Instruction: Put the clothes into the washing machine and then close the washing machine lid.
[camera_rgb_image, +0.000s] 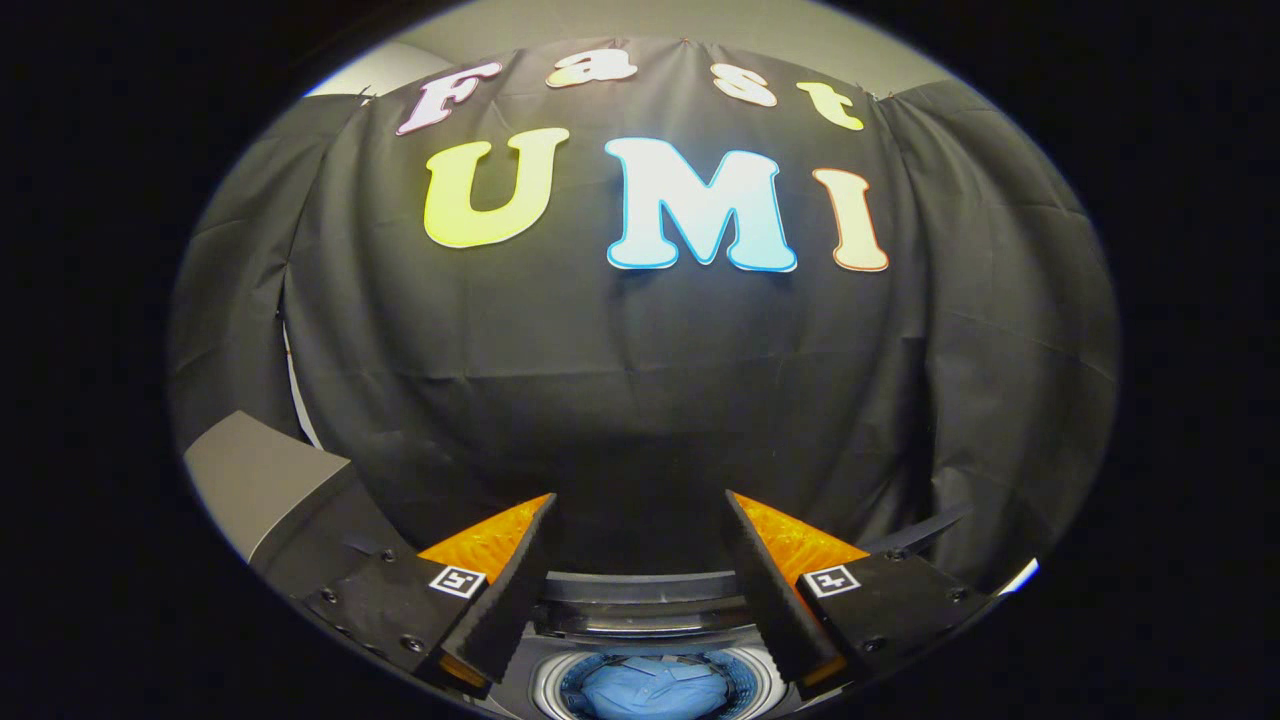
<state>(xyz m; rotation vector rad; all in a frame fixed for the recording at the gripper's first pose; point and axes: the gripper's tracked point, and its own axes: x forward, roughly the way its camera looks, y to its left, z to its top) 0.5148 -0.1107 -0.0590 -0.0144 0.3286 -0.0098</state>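
Gripper up over the washer, fingers wide apart, holding nothing.
We see the blue clothes down in the drum, below & between the fingers; grey lid stands raised at the washer's left edge.

This is a recording booth, not a real home: a black cloth wall hangs creased behind the top-loading washing machine. A grey panel stands to the left of the machine. Blue clothes lie in its drum.
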